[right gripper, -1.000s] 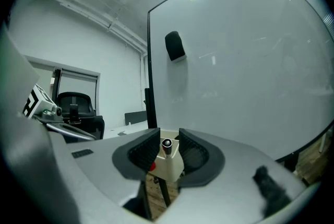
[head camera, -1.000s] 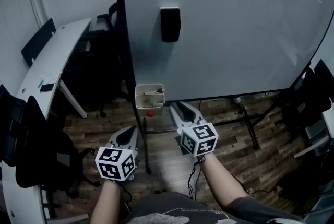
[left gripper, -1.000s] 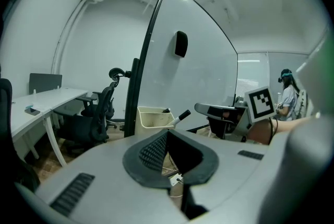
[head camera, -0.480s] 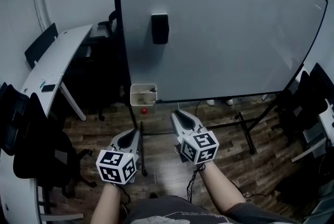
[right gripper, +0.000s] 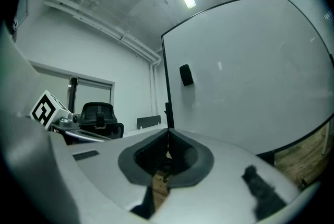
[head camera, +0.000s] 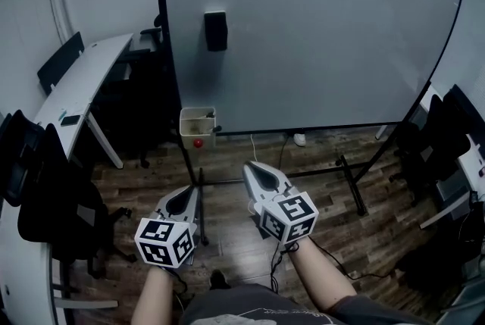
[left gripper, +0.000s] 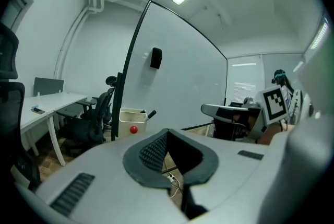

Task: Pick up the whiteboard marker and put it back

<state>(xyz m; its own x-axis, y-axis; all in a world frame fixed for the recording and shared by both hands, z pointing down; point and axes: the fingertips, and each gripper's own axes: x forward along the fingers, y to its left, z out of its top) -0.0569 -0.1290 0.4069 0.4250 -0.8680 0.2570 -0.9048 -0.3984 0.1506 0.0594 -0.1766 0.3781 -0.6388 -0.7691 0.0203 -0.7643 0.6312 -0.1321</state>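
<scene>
A black whiteboard marker (left gripper: 151, 113) sticks out of a small white box (left gripper: 130, 119) fixed at the whiteboard's lower left corner. In the head view that box (head camera: 197, 121) has a red round magnet (head camera: 198, 142) on its front. Both grippers hang over the floor, well short of the box. My left gripper (head camera: 193, 192) is shut, its jaws (left gripper: 167, 130) meeting at the tip with nothing between them. My right gripper (head camera: 249, 167) is also shut and empty, pointing at the whiteboard (right gripper: 245, 82).
A black eraser (head camera: 215, 31) sticks to the whiteboard (head camera: 318, 35). The board's stand legs (head camera: 348, 183) and cables cross the wooden floor. A white desk (head camera: 79, 85) and dark office chairs (head camera: 45, 195) stand at the left, more chairs at the right.
Both grippers have drawn back from the box and whiteboard, which now lie farther off. The right gripper's jaws, open a second ago, have closed on nothing.
</scene>
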